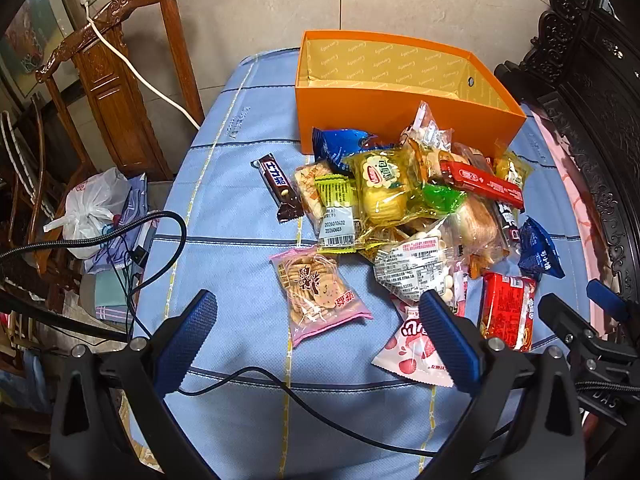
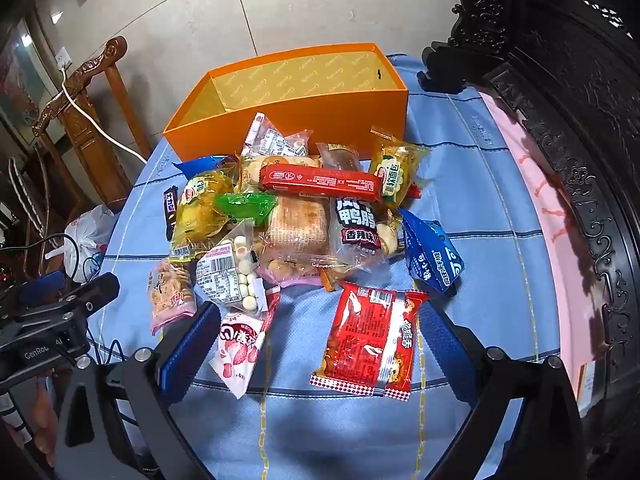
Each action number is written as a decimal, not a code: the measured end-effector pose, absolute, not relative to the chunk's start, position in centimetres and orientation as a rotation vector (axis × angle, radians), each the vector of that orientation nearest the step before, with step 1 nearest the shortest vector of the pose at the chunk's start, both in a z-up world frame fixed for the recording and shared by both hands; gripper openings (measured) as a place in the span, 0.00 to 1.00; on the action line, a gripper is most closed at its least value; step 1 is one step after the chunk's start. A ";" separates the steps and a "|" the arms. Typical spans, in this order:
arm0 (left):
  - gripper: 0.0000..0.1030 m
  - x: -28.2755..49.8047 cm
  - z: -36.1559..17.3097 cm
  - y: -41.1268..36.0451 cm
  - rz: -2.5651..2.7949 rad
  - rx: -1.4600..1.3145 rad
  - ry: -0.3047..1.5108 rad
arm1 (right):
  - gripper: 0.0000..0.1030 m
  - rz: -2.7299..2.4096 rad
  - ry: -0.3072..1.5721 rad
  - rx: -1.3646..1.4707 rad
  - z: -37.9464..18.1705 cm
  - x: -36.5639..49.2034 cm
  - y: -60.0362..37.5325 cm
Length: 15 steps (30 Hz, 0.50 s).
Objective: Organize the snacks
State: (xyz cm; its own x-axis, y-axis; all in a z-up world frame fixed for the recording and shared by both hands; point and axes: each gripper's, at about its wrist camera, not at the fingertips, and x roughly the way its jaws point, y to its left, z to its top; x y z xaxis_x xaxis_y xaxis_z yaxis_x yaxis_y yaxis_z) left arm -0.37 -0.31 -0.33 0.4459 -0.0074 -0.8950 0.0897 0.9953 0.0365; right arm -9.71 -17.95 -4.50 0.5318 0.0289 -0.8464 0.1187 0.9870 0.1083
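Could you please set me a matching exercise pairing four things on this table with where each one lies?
Things:
1. orange box
2. chocolate bar
3. pink cracker bag
4. red packet

Places:
a. between the right tongs' fingers
b. alone, left of the pile
c. behind the pile, empty
d. ahead of the left tongs, near side of the pile

Pairs: 1-c, 2-b, 3-d, 4-a

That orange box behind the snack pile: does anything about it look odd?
Yes: the orange cardboard box sits open and looks empty, while the wrapped snacks lie heaped in front of it on the blue checked tablecloth. A long red packet lies across the top of the heap.
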 end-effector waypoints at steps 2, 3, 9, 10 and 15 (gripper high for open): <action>0.96 -0.4 -0.4 -0.3 -0.061 0.083 1.110 | 0.97 -0.053 1.011 0.160 -4.5 -9.6 -17.9; 0.96 -0.4 -0.4 -0.3 -0.061 0.084 1.111 | 0.97 -0.054 1.011 0.160 -4.5 -9.6 -17.9; 0.96 -0.4 -0.5 -0.3 -0.061 0.084 1.111 | 0.97 -0.054 1.012 0.160 -4.8 -9.6 -17.7; 0.96 -0.4 -0.4 -0.3 -0.062 0.084 1.112 | 0.97 -0.055 1.012 0.161 -4.7 -9.6 -17.7; 0.96 -0.4 -0.5 -0.3 -0.061 0.083 1.112 | 0.97 -0.055 1.013 0.160 -4.7 -9.6 -17.7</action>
State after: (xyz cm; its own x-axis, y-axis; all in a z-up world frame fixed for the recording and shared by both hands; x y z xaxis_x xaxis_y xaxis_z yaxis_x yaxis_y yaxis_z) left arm -0.38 -0.35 -0.46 0.4416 -0.0075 -0.8972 0.0909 0.9952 0.0364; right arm -9.64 -17.67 -4.70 0.5292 0.0282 -0.8480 0.1198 0.9869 0.1076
